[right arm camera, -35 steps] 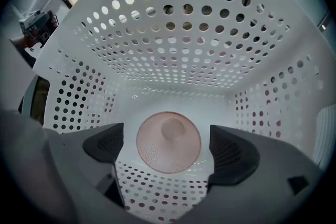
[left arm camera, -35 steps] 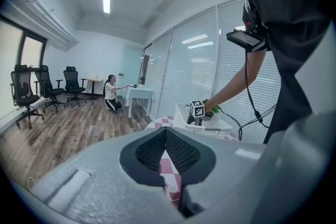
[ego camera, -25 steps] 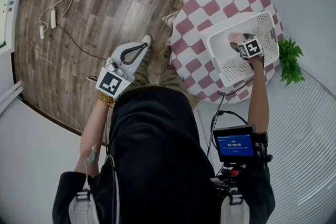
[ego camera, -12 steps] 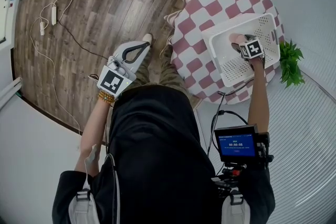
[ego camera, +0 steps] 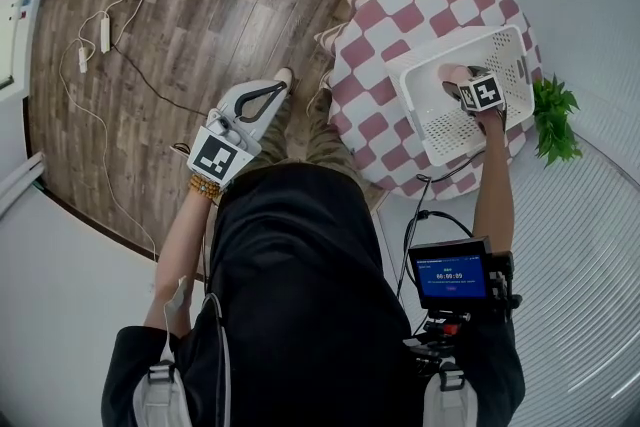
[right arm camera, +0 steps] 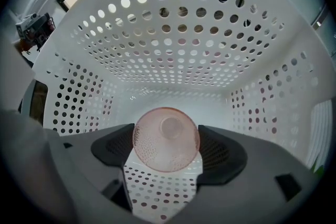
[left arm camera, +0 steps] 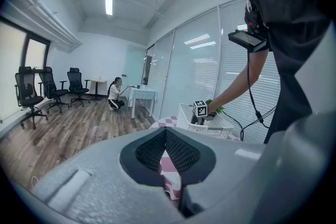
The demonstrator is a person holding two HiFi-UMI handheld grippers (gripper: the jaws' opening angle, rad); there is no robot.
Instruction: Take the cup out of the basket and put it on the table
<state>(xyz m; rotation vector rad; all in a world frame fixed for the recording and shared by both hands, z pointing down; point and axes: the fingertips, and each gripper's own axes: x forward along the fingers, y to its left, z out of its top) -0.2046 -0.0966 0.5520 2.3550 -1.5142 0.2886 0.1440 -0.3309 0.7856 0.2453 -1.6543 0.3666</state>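
The right hand-held gripper points down into the white basket, at one o'clock on the checked desk. It is grasping the pink cup, which is inside the basket. The left hand-held gripper, at eleven o'clock, is clenched and empty.

The right arm was stretched forward, forearm bare; the right gripper pointed straight down, its fingers pressed against either side of the cup; the left arm was bent close by the hip; the left gripper tipped a little below level, fingers together, holding nothing.
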